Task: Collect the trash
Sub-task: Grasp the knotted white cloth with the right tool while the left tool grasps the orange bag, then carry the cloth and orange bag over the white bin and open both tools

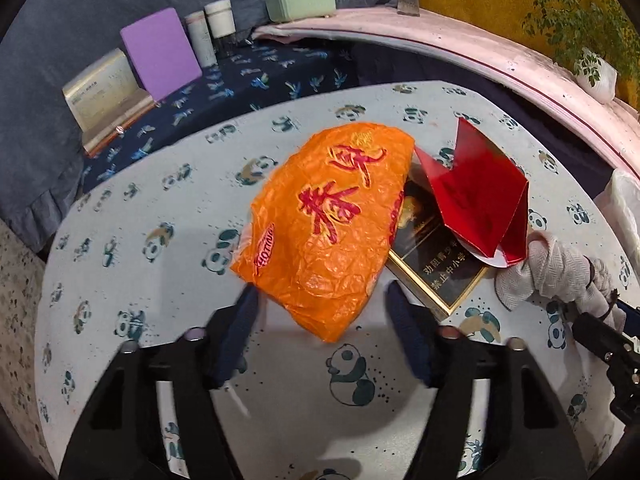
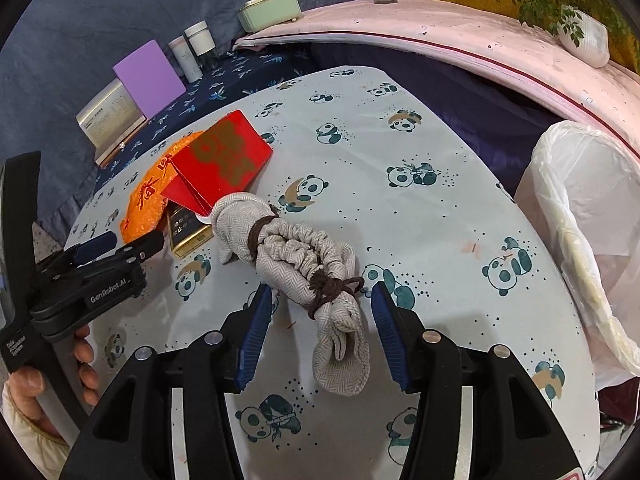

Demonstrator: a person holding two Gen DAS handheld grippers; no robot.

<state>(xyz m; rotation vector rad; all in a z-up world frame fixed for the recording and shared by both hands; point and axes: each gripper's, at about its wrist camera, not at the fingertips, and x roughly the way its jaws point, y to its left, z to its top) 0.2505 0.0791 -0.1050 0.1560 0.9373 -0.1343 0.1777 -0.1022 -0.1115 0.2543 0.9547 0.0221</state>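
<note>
Now the trash is seen spread over the panda-print counter. An orange plastic bag, crinkled w/ red characters printed on it, lies flat near the counter's middle; its near tip sits between the left gripper jaws, which are held apart, pads not pressing on it. Partly under the bag a black-and-gold box w/ pale characters is tucked. Over that box a folded red paper packet is propped up, tent-like, gold print on its face. Just beside it a beige herringbone cloth bundle is laid, twisted and tied in two places w/ dark brown cord. Its near end lies between the right gripper jaws, also apart, no squeeze seen. At the counter's right edge a bin lined w/ a white plastic bag is visible. A hand is seen on the left gripper's handle.
</note>
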